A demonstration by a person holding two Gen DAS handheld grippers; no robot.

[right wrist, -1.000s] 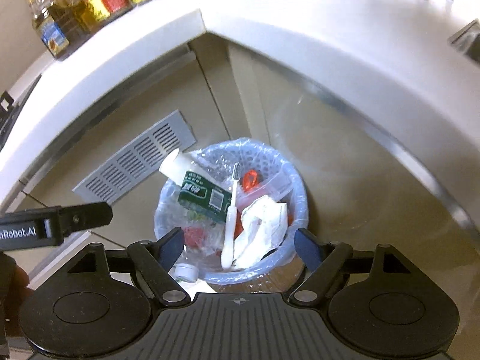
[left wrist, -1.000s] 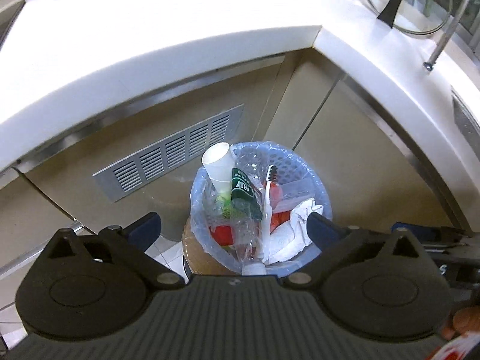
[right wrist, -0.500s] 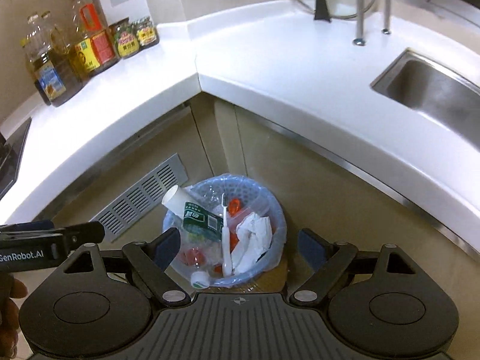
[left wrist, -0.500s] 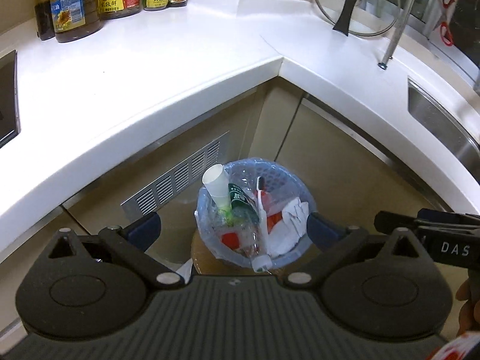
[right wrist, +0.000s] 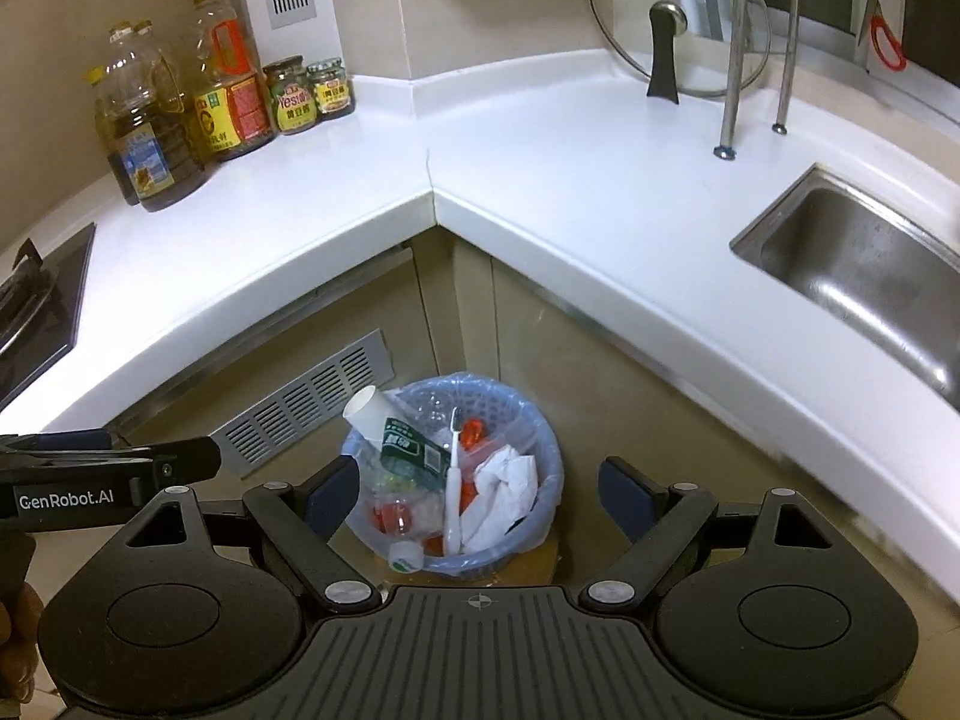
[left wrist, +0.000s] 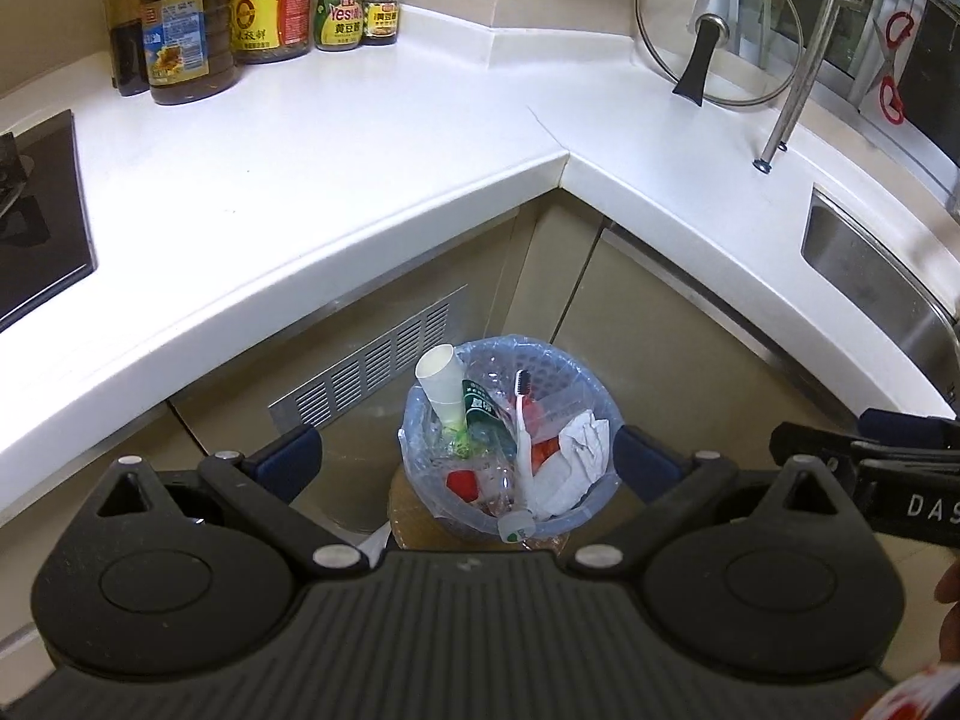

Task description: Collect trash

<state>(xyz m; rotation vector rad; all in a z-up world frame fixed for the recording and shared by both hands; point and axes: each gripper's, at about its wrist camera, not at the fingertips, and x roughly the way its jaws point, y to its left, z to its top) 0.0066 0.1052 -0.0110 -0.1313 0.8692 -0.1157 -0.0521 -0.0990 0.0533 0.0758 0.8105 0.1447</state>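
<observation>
A round blue bin (left wrist: 591, 396) (right wrist: 549, 456) lined with clear plastic stands on the floor in the cabinet corner. It holds a white paper cup (left wrist: 441, 381) (right wrist: 369, 411), a green-labelled bottle (left wrist: 480, 411) (right wrist: 411, 450), a white toothbrush (left wrist: 523, 438) (right wrist: 453, 480), crumpled white paper (left wrist: 576, 456) (right wrist: 507, 483) and red scraps. My left gripper (left wrist: 468, 459) hangs well above the bin, open, with nothing between its fingers. My right gripper (right wrist: 477, 489) is also high above the bin, open and empty. Each gripper shows at the edge of the other's view.
A white L-shaped countertop (left wrist: 360, 138) (right wrist: 570, 180) wraps the corner above the bin. Oil bottles and jars (left wrist: 258, 0) stand at the back left, a black stove (left wrist: 36, 210) left, a steel sink (right wrist: 864, 264) right, a glass lid (left wrist: 714, 24) behind. A vent grille (right wrist: 300, 408) is beside the bin.
Both grippers rose and pulled back from the bin, which now looks smaller and lower in each view. The countertop, bottles and sink came into sight. Both stayed open and empty.
</observation>
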